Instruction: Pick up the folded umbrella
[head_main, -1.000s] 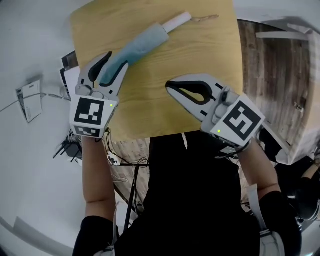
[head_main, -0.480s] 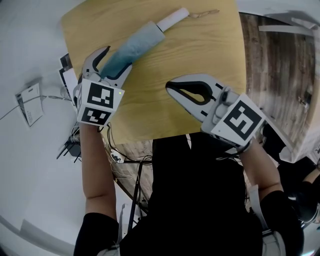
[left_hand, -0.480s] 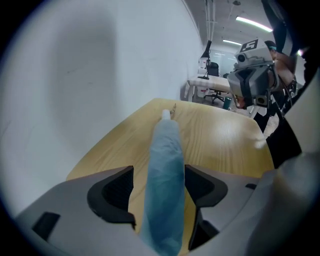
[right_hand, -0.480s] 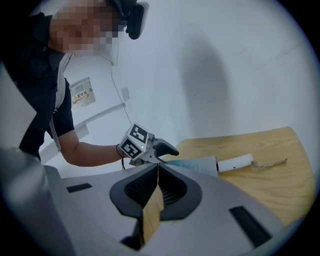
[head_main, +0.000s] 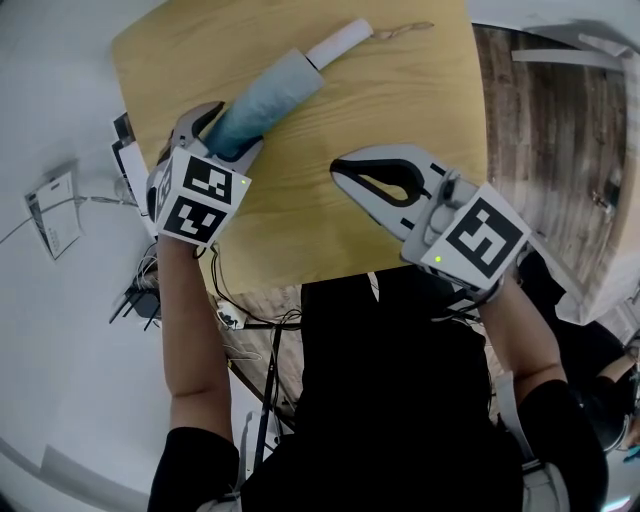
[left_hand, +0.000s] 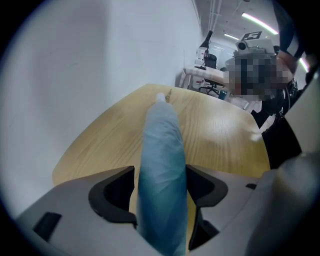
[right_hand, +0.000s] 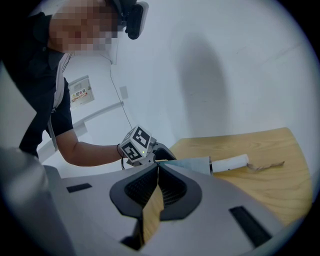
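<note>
The folded umbrella (head_main: 262, 100), light blue with a white handle (head_main: 338, 43), lies slantwise on the wooden table (head_main: 400, 120). My left gripper (head_main: 228, 135) points steeply down over its near end. In the left gripper view the umbrella (left_hand: 161, 145) runs up between the jaws of the left gripper (left_hand: 160, 170), which are opening and straddle it without squeezing. My right gripper (head_main: 335, 168) hovers over the table's middle, shut, with nothing in it. In the right gripper view the right gripper (right_hand: 158, 165) has its tips together, and the umbrella (right_hand: 192, 164) shows beyond them.
A thin cord (head_main: 405, 28) trails from the handle's end. Papers (head_main: 55, 205) lie on the floor at left and cables (head_main: 235, 315) hang below the table's near edge. Wooden flooring (head_main: 540, 130) lies to the right. A white wall stands behind the table (left_hand: 220, 135).
My left gripper has sunk and tipped downward over the umbrella's near end, and its jaws have spread wider round it. The right gripper has sunk slightly.
</note>
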